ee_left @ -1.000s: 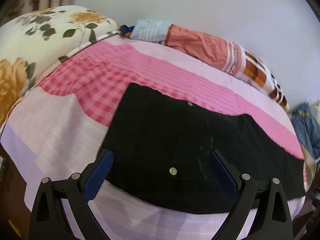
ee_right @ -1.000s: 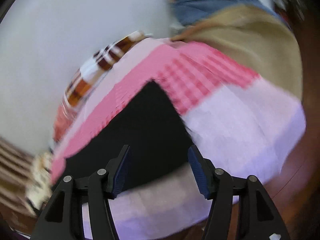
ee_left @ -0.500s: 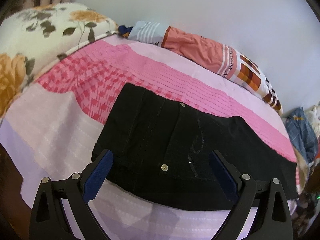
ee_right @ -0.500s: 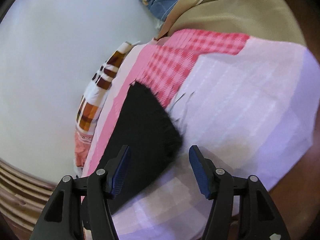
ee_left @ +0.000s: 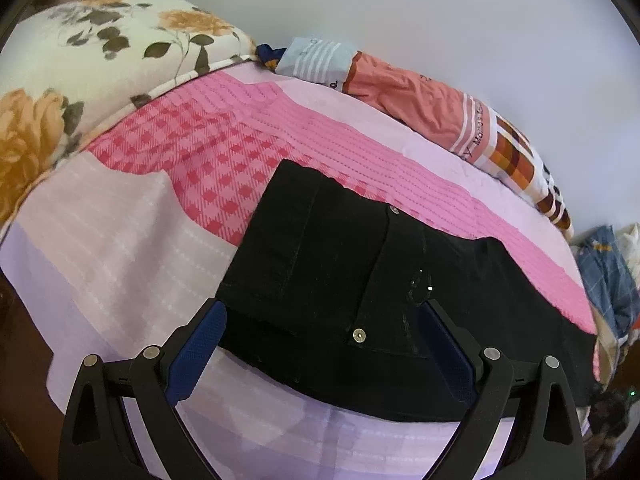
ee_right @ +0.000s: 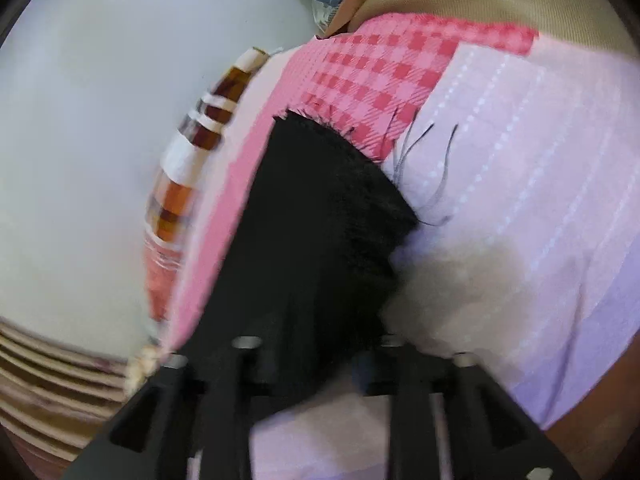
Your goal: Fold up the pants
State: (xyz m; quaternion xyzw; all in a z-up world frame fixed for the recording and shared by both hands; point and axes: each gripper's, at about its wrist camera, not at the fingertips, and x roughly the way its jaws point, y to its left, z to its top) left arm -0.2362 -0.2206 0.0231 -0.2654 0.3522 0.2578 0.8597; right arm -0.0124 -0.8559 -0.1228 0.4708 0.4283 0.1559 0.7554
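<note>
Pink-and-lilac bedspread carrying the black pants laid flat; left claw hovers wide open over their waistband, while right claw, now lowered onto the frayed hem, is closing around it, readying the fold.

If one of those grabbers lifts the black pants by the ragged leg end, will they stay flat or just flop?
Probably flop: the black pants lie limp and flat on the bedsheet. The frayed hem with its loose threads may snag or slip. The waist end, with its metal rivet, looks thicker, so it would likely drag behind.
</note>
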